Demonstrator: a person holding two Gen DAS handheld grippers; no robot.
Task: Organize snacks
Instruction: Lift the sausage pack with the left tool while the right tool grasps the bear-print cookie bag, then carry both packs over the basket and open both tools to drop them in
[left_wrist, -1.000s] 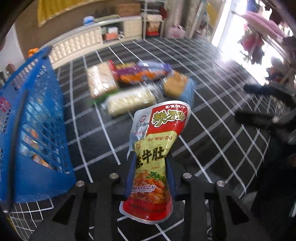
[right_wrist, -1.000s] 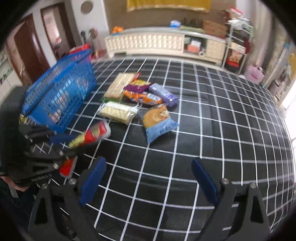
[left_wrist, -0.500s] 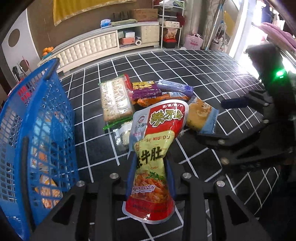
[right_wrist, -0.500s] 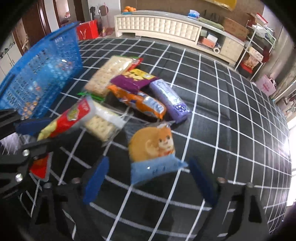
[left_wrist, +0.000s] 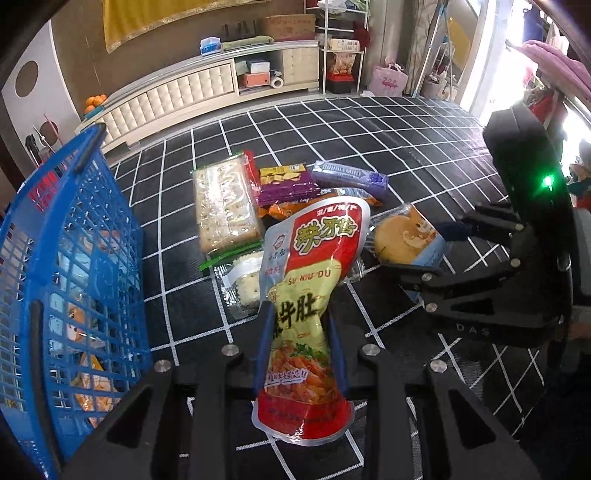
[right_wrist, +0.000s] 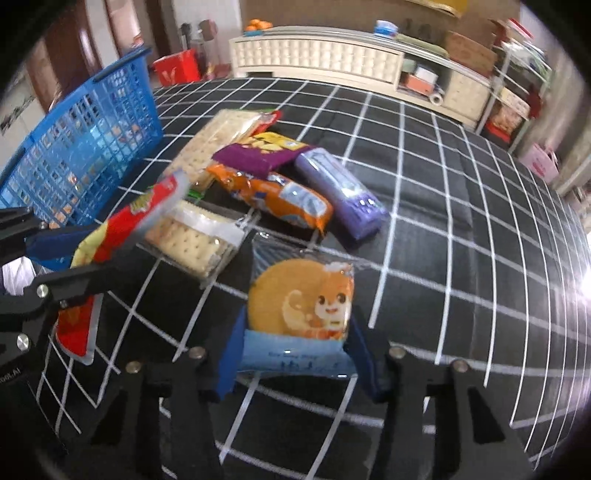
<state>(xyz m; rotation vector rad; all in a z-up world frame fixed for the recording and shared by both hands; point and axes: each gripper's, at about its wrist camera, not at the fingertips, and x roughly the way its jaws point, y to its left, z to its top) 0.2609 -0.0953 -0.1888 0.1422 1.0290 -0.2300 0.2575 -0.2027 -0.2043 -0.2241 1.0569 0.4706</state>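
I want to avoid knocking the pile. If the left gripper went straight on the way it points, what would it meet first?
Likely the small clear cracker pack on the black grid mat, just beyond the left gripper and its red-and-yellow pouch; depth is unclear.

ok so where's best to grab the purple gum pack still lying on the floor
Probably across its narrow width near the middle, coming from above. The gum pack is a long slim bar lying flat; its right long side is clear, while the orange snack bag crowds its left.
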